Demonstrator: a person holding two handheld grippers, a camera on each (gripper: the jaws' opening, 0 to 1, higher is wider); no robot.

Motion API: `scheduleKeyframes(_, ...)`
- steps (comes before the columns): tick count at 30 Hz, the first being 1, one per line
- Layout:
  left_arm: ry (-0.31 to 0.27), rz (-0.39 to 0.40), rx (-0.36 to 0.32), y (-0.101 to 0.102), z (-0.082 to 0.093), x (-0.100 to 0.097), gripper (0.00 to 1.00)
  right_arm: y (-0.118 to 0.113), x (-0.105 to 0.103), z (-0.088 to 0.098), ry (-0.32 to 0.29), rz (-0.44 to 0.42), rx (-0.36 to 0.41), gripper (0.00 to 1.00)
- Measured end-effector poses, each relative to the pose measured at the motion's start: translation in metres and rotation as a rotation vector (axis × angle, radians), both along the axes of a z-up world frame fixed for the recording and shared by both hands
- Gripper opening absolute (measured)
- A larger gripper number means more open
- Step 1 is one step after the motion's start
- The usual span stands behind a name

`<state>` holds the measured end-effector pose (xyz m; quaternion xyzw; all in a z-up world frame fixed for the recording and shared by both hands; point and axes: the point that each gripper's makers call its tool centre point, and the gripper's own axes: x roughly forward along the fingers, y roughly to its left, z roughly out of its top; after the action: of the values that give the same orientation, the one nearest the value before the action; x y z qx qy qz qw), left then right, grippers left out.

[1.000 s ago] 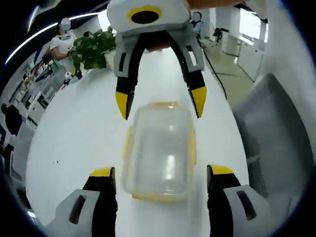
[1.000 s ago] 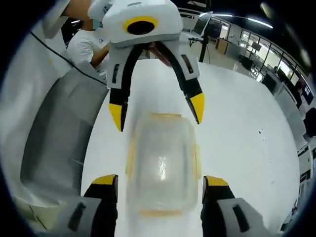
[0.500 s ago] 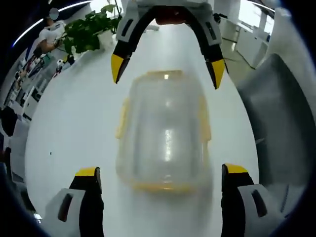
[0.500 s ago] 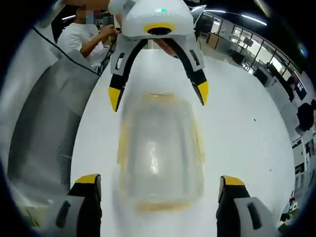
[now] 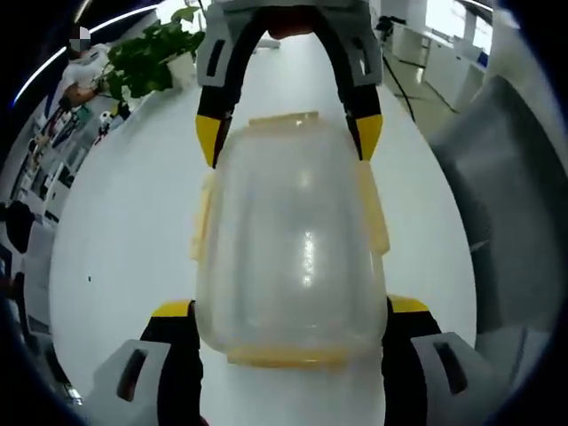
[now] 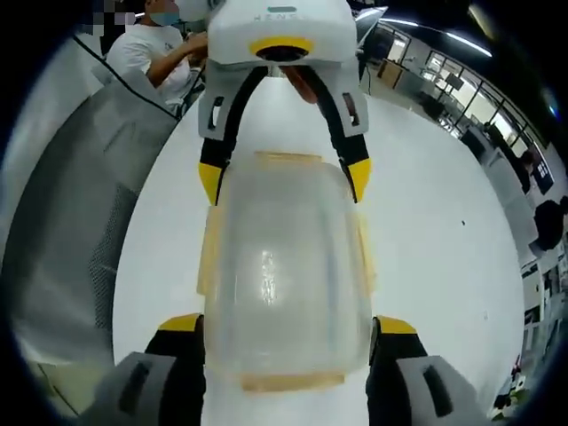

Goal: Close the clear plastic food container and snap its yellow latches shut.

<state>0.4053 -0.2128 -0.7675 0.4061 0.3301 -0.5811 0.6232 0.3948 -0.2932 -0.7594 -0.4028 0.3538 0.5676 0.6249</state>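
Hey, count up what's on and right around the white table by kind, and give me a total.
Food container: 1
Hand-held gripper, left and right: 2
Potted plant: 1
Grey chair: 1
Total: 5

Work surface: long white table [image 5: 133, 231], glossy, running away from the camera in both views. Far end of the table in the left gripper view: green leafy potted plant [image 5: 155, 53]. Grey upholstered chair [image 5: 510, 213] just beside the table edge; the same kind of grey chair [image 6: 75, 204] sits at the table edge in the right gripper view. Open-plan office behind: bright windows [image 5: 448, 13], desks with dark monitors [image 6: 461, 84], linear ceiling lights [image 6: 466, 34]. Person in a white shirt [image 6: 160, 53] near the table's far corner.
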Motion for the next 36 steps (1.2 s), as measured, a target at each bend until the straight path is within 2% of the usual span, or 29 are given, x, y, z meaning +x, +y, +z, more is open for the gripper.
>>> scheduleKeyframes(7,-0.002,0.012,-0.007,0.03,-0.001,-0.002,0.82,0.03,-0.002,0.0,-0.001,0.01,0.001,0.74)
scheduleKeyframes(16,-0.001,0.021,0.019,0.084,-0.002,-0.004,0.82,0.082,-0.003,0.0,-0.004,0.019,0.015,0.74)
scheduleKeyframes(21,0.003,0.041,0.025,0.109,-0.003,-0.001,0.82,0.109,0.002,-0.002,-0.009,0.04,-0.027,0.74)
scheduleKeyframes(28,0.012,0.029,0.012,0.113,-0.004,0.01,0.83,0.111,0.012,-0.001,-0.006,0.038,-0.022,0.74)
scheduleKeyframes(36,0.012,0.006,0.035,0.112,-0.006,0.043,0.83,0.111,0.045,-0.002,-0.005,0.02,-0.021,0.74)
